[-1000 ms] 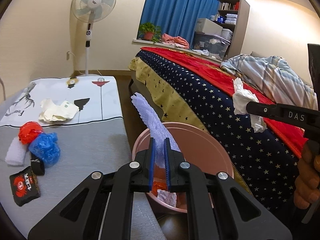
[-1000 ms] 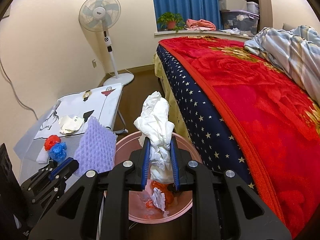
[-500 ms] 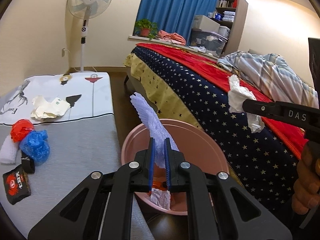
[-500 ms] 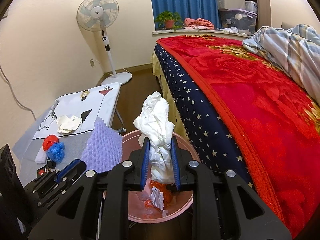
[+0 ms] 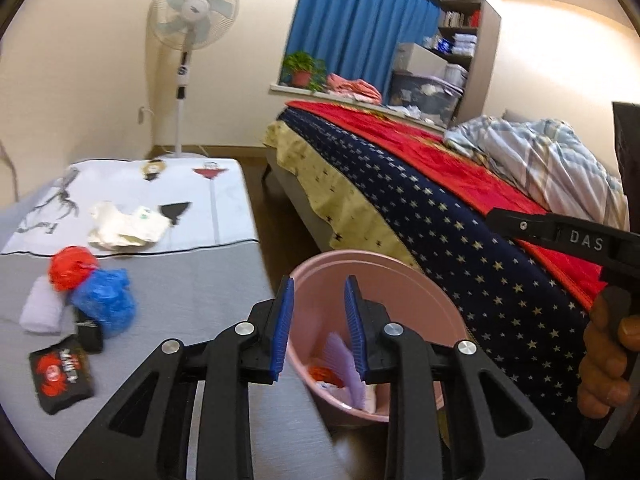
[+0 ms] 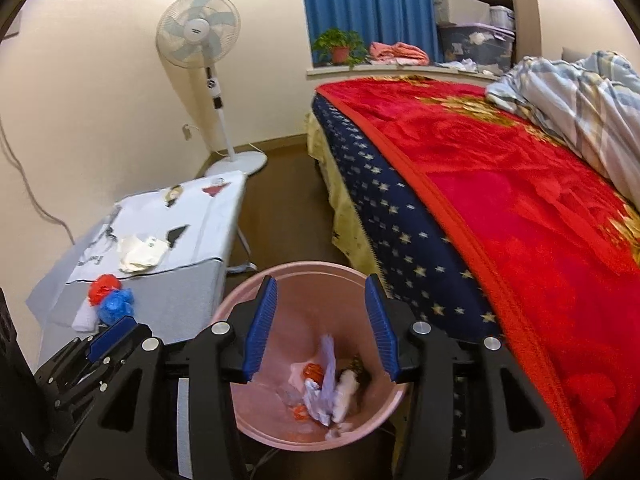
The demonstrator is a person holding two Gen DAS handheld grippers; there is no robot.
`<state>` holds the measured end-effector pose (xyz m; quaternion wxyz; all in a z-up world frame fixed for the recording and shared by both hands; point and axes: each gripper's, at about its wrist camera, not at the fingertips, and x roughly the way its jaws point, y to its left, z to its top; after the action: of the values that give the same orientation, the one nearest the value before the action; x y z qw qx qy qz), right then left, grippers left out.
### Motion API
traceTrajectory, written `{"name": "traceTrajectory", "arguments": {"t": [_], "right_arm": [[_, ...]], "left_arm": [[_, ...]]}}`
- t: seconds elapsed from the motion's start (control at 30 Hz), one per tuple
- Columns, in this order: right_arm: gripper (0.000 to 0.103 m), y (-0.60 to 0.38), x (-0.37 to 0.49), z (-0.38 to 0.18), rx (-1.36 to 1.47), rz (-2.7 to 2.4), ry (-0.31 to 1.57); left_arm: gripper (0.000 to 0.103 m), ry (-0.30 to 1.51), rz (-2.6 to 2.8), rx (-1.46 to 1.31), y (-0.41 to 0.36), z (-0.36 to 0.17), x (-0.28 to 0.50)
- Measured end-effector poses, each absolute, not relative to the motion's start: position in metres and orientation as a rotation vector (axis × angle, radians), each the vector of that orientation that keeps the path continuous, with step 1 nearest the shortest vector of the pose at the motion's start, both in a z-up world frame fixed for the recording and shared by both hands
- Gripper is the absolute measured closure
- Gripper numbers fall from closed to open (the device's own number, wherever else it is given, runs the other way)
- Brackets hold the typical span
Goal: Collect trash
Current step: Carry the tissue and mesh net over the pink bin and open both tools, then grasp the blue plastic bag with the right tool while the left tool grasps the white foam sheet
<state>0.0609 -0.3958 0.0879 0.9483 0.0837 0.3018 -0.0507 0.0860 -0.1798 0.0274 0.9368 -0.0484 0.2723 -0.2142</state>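
Note:
A pink bin (image 5: 404,280) (image 6: 264,284) stands on the floor between the low table and the bed. Inside lie purple foam wrap (image 5: 340,364) (image 6: 326,364), crumpled white paper (image 6: 346,394) and red scraps (image 6: 312,372). My left gripper (image 5: 319,328) is open and empty over the bin's near rim. My right gripper (image 6: 322,324) is open and empty above the bin. On the table lie a red bag (image 5: 72,266), a blue bag (image 5: 106,306), a white wad (image 5: 40,312), a black crab packet (image 5: 62,370) and a cream wrapper (image 5: 124,230).
The grey-covered low table (image 5: 180,280) is left of the bin. The bed with its star-patterned skirt (image 5: 460,248) and red blanket (image 6: 520,200) is right. A standing fan (image 6: 200,40) stands by the far wall. The right gripper's body (image 5: 580,240) shows at right.
Both grippers have opened. The purple foam wrap has dropped from the left one and the white paper from the right one into the pink bin.

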Motion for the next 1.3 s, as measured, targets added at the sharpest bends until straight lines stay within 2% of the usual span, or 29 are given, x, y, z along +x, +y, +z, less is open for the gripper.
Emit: {"name": "traceTrajectory", "arguments": {"t": [0.4, 0.73, 1.03, 1.17, 1.3], "right_arm": [[0.058, -0.298, 0.081, 0.085, 0.118, 0.105, 0.560], [0.058, -0.211, 0.123, 0.047, 0.150, 0.285, 0.589], [0.058, -0.171, 0.154, 0.011, 0.164, 0.386, 0.666], [0.056, -0.158, 0.168, -0.003, 0.175, 0.415, 0.705], [0.048, -0.149, 0.182, -0.019, 0.187, 0.434, 0.755]], "left_arm": [[0.079, 0.512, -0.235, -0.148, -0.082, 0.032, 0.084], [0.079, 0.535, -0.003, -0.194, -0.003, 0.014, 0.093], [0.079, 0.591, 0.103, -0.255, 0.036, -0.010, 0.110], [0.079, 0.620, 0.119, -0.296, 0.048, -0.019, 0.119], [0.077, 0.659, 0.122, -0.329, 0.057, -0.031, 0.130]]}}
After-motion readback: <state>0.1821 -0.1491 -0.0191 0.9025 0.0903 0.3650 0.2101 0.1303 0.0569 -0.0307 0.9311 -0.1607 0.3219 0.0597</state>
